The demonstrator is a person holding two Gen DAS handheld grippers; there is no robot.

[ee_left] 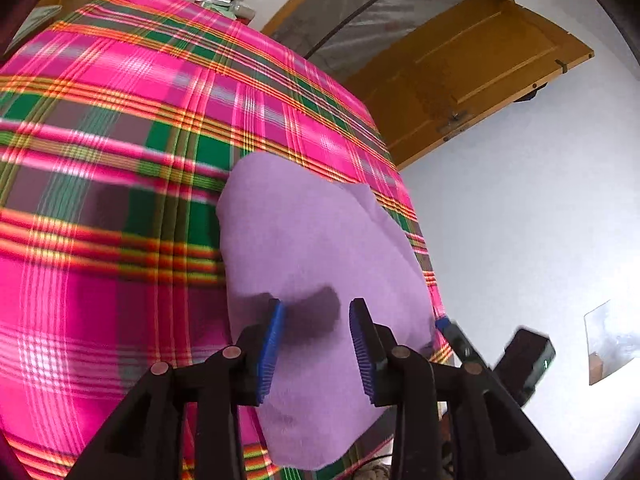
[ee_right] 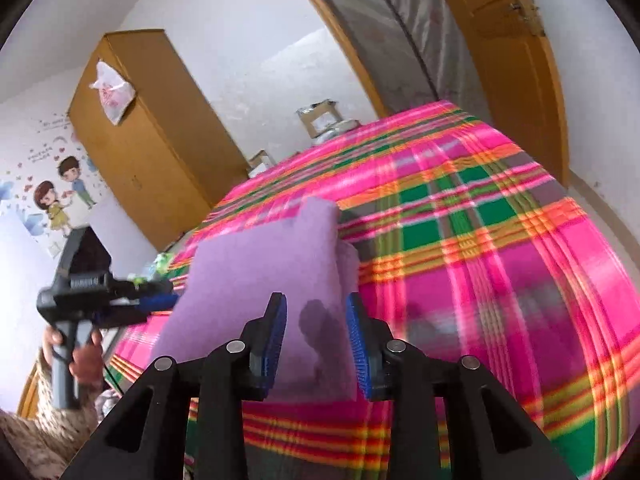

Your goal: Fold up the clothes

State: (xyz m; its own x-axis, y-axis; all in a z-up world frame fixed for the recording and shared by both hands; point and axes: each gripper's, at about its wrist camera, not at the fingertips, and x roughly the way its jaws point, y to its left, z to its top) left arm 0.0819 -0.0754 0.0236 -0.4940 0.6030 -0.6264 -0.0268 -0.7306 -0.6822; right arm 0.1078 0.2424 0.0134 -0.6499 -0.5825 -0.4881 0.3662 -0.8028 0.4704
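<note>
A soft, fuzzy purple cloth (ee_left: 320, 248) lies folded on the pink and green checked blanket (ee_left: 112, 184). The left gripper (ee_left: 316, 344) and right gripper (ee_right: 316, 340) hover over it, blue ridged fingers (ee_right: 276, 340) spread apart, grasping nothing.

White walls (ee_right: 224, 8), wooden wardrobe (ee_right: 148, 132).

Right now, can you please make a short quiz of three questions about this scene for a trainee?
1. True or false: the left gripper is shut on the purple cloth.
2. What lies under the cloth? A) bare wood B) plaid bedcover C) white sheet
3. Fill in: the right gripper is ____.

Key: 1 false, it is open above the cloth. 2 B. 3 open.
</note>
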